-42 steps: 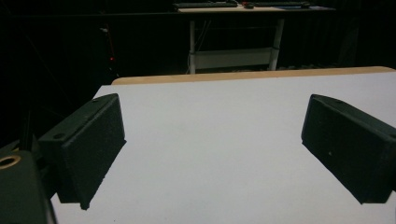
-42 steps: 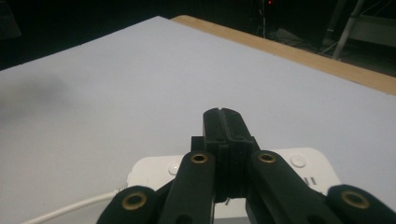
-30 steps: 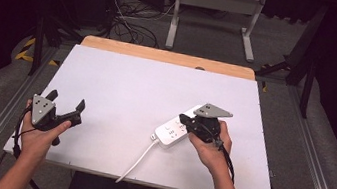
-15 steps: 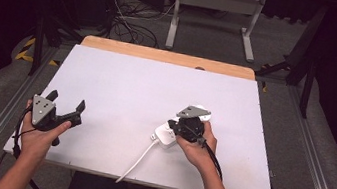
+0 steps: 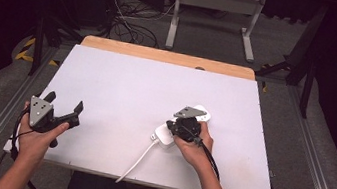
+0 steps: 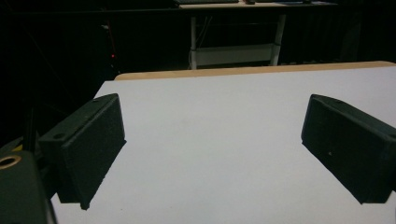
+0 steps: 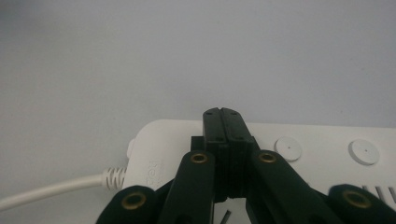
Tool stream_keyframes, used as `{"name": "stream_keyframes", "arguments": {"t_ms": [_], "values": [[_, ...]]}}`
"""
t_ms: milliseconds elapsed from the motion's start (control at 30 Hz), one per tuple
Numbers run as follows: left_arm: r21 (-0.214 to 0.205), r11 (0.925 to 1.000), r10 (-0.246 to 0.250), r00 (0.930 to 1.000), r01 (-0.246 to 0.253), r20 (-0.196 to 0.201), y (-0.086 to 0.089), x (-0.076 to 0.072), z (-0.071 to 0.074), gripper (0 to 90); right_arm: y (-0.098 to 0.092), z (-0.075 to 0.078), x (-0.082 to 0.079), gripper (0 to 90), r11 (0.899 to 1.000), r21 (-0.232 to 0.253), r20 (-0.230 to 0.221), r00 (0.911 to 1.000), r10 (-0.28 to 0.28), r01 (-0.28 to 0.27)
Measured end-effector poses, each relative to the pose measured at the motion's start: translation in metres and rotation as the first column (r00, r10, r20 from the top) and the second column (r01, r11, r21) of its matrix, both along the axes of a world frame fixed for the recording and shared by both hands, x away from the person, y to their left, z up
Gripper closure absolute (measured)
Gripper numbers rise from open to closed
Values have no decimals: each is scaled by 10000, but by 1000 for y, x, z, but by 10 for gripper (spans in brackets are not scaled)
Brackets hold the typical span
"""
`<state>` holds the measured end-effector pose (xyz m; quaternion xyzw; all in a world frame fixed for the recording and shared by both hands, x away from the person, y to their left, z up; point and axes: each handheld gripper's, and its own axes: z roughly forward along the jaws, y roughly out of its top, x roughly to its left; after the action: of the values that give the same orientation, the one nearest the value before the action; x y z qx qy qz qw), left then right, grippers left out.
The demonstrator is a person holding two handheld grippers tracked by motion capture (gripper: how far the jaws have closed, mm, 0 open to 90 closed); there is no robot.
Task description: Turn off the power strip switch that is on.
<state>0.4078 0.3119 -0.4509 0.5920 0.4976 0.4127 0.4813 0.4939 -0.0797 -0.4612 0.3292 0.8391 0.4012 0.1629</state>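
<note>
White power strip [image 5: 179, 129] lies right-of-centre on the white table [image 5: 122, 82], long axis diagonal, cord [image 5: 139, 158] trailing off its near-left end toward the table's front edge. Right gripper [image 7: 223, 122] sits directly over the strip's cord end, jaws clenched flat together, tips above its top face, round buttons [image 7: 287, 148] just beside them; contact unclear. Since a second ago it slid from the strip's far end to this end. Left gripper [image 5: 64, 108] well apart from the strip, released wide, unchanged.
</note>
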Motion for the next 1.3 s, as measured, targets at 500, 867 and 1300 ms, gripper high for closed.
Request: {"name": "stream_keyframes", "arguments": {"t_ms": [500,867,1300], "values": [[122,9999,-112,9999,112,8,-3,0,0,69,0,-7,-1,900,9997,62,159,9996,-239,238],[125,9996,-233,9997,234,-91,-5,3,-1,74,7,-8,-6,900,9980,-360,614,9968,-504,526],[140,9997,-214,9997,215,-86,-5,2,0,73,11,-8,-10,900,9955,-616,831,9943,-670,722]]}}
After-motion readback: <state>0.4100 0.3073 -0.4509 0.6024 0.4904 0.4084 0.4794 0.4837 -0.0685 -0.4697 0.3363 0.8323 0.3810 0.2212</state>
